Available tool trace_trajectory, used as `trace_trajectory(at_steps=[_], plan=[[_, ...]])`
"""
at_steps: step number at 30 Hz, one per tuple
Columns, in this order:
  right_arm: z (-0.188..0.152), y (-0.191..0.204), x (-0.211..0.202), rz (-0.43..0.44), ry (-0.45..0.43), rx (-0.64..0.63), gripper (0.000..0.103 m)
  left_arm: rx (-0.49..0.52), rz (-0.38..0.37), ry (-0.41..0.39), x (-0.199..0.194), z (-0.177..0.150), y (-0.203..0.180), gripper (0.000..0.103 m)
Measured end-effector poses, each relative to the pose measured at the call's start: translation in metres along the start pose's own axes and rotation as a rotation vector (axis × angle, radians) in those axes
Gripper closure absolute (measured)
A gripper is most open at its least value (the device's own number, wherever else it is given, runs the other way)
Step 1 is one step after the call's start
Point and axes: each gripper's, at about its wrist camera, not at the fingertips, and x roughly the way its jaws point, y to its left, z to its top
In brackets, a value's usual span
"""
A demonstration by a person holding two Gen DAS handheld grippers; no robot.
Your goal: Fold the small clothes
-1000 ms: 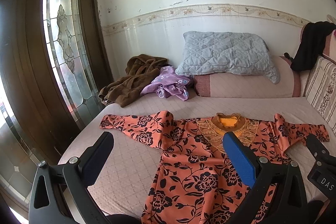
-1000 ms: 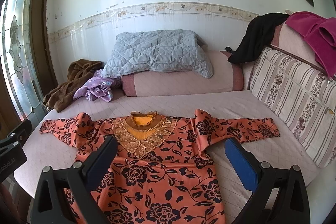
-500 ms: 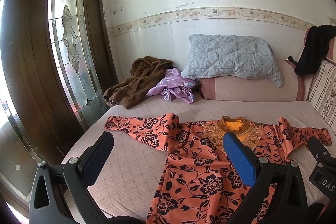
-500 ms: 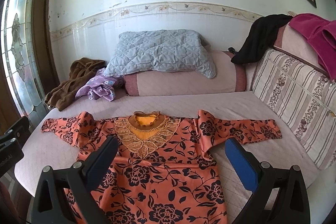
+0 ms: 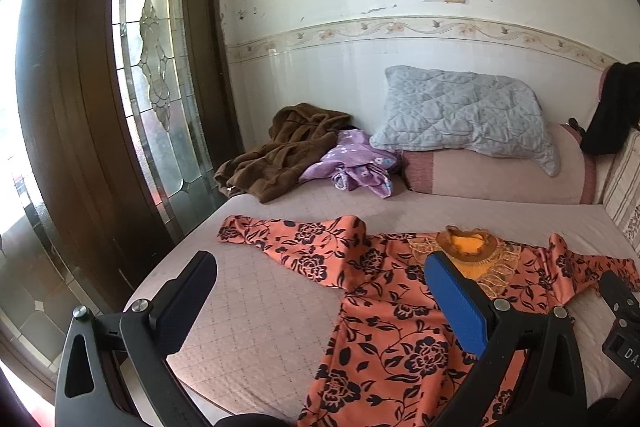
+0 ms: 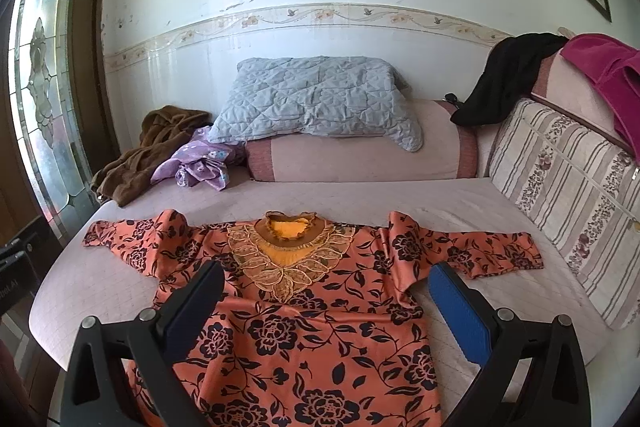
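Orange cloth with black roses is what the eye goes to first: a small floral blouse lies face up on the pink quilted bed, both sleeves stretched out to the sides and the gold lace neckline pointing toward the grey pillow. Spread flat like that, it looks ready for folding, though no fold has been made yet — every seam is open to view.

Both tools hang above the blouse's near hem, touching nothing. The left gripper has its fingers spread wide over the side of the blouse nearer the glass door, empty, with the blouse's left sleeve beyond it. The right gripper is just as wide apart and empty, framing the chest of the blouse, its blue pad short of the right sleeve.

My guess is that each tool is lining up on its own sleeve, since sleeves usually go inward first.

Past the blouse, beside the pillow, sit a brown robe and a crumpled purple garment — apparently waiting their turn. A black garment is draped over the striped cushion to the right of the blouse.
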Motion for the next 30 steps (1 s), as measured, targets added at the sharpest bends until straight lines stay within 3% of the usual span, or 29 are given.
trace_trajectory(at_steps=[13,15,19,24,27,30], plan=[[-0.002,0.009,0.004,0.01,0.005,-0.016,0.0,-0.007,0.007,0.012,0.009,-0.002,0.004,0.0],[-0.004,0.009,0.008,0.01,0.011,-0.015,0.0,-0.001,-0.011,0.039,0.02,-0.004,-0.002,0.0],[-0.014,-0.004,0.029,0.023,0.046,0.002,0.0,0.056,-0.093,0.184,0.07,-0.026,-0.033,0.0],[-0.04,-0.064,0.088,0.082,0.168,0.146,0.0,0.154,-0.189,0.465,0.156,-0.08,-0.085,0.0],[-0.061,-0.127,0.132,0.065,0.246,0.285,0.0,0.212,-0.191,0.512,0.187,-0.104,-0.114,0.0],[-0.076,-0.195,0.164,0.039,0.255,0.427,0.0,0.215,-0.218,0.544,0.214,-0.112,-0.134,0.0]])
